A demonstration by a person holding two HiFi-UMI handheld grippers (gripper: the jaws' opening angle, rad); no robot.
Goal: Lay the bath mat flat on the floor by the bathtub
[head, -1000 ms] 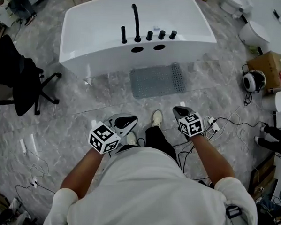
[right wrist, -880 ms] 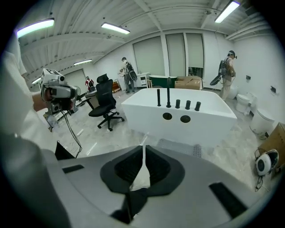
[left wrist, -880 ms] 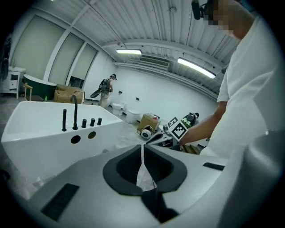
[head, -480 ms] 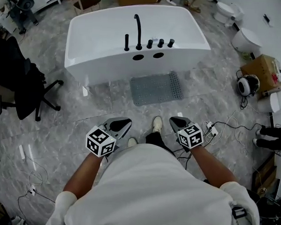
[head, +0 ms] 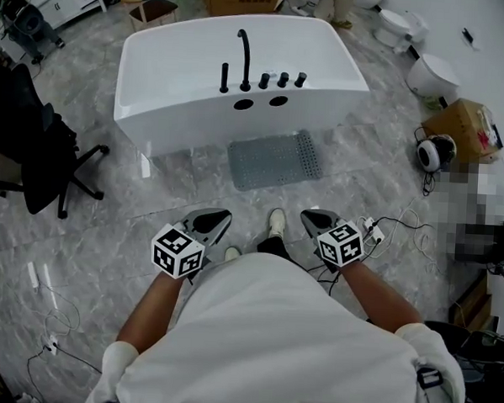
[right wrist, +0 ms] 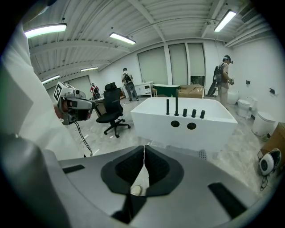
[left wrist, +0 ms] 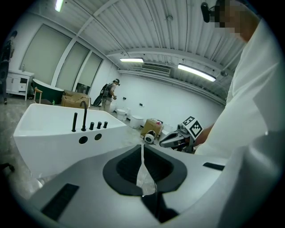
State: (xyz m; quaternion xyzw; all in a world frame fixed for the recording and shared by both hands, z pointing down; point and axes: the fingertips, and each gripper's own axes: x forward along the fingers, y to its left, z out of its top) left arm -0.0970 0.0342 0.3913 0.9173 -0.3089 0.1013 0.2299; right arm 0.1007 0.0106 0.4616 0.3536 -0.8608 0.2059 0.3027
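Observation:
The grey bath mat [head: 275,159] lies flat on the marble floor, right in front of the white bathtub [head: 239,124]. A corner of the mat [right wrist: 202,154] shows in the right gripper view below the bathtub [right wrist: 187,129]. My left gripper [head: 222,216] is shut and holds nothing; it hovers near my body, well short of the mat. My right gripper [head: 312,216] is likewise shut and empty, beside my shoe. In each gripper view the jaws meet in a closed line: left gripper [left wrist: 142,147], right gripper [right wrist: 144,149].
A black office chair [head: 43,160] stands left of the tub. A cardboard box [head: 462,123], a round black-and-white device [head: 436,151] and cables [head: 394,225] lie at the right. White toilets [head: 431,75] sit at the far right. A person [right wrist: 225,71] stands beyond the tub.
The view has pulled back a little from the tub. Both grippers stay shut and drift slightly with my body. The mat has not moved.

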